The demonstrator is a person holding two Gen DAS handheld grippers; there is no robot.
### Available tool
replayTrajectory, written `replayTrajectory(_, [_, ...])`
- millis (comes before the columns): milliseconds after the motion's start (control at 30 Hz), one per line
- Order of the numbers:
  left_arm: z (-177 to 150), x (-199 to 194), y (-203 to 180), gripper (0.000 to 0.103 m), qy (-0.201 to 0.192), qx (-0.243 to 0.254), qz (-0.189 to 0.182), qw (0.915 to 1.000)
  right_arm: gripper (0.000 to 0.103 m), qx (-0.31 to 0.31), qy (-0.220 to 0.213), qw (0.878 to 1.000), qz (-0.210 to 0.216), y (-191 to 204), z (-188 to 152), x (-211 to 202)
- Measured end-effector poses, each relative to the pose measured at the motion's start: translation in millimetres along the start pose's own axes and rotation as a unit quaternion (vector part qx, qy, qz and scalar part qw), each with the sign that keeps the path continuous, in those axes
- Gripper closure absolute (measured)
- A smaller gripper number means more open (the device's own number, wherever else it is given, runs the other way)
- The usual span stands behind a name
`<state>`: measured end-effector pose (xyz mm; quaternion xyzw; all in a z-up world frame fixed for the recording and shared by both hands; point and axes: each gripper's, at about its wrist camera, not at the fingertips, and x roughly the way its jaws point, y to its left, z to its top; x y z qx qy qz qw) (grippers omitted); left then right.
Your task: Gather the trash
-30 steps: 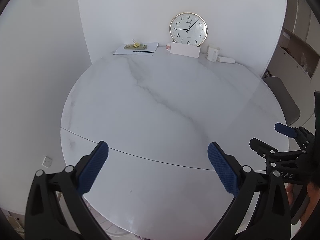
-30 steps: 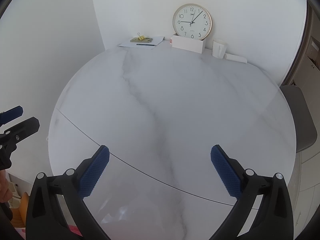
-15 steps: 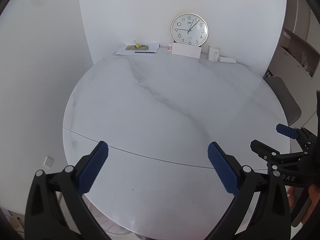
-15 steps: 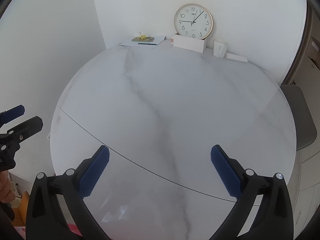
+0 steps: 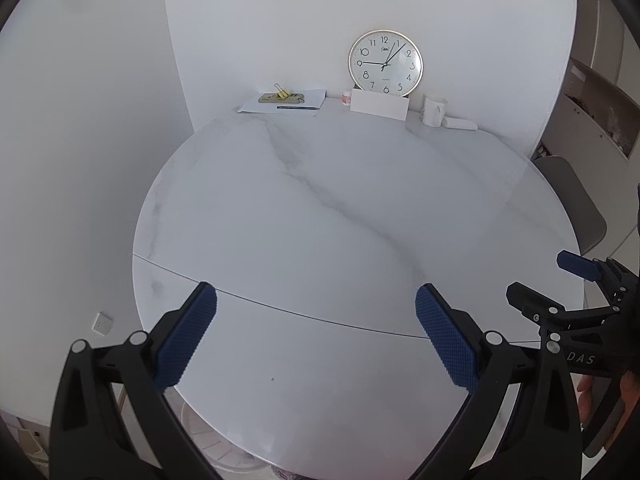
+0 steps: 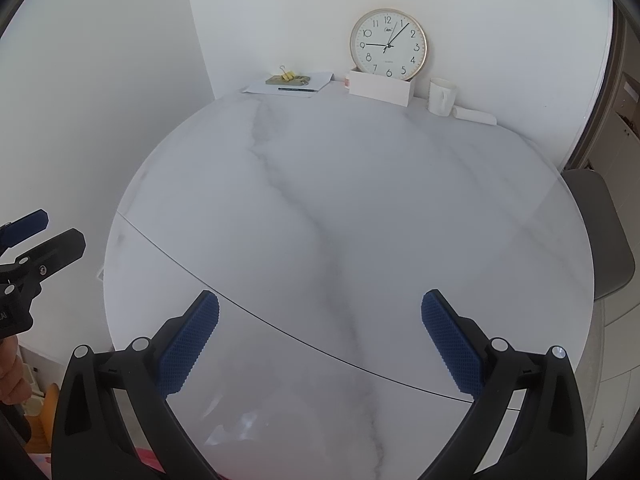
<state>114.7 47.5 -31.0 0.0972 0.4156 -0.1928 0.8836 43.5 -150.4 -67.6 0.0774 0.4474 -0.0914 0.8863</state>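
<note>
No trash could be made out on the table (image 5: 320, 208); its marble top lay bare except for the things along the far edge by the wall. There a clock (image 5: 385, 63) leaned against the wall, with a white card (image 5: 379, 106) standing in front of it and a small jar (image 5: 346, 98) just to the card's left. Further left lay papers (image 5: 280, 103) with a yellow clip (image 5: 283, 92) and a pen (image 5: 296, 107) on them. Right of the clock stood a mug (image 5: 434, 109), with a small white block (image 5: 461, 123) beside it. A grey chair (image 5: 576, 208) stood at the table's right side.

The left gripper (image 5: 316, 334) hung over the near edge, fingers spread wide and holding nothing. The right gripper (image 6: 320, 338) was likewise spread and empty, beside the left.
</note>
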Motion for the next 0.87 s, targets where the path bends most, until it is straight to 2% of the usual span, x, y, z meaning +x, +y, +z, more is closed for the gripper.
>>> replayTrajectory(867, [-5, -4, -23, 0.008, 0.012, 0.044, -0.038, 0.9982, 0.002, 0.018, -0.007, 0.999, -0.027, 1, -11, -20])
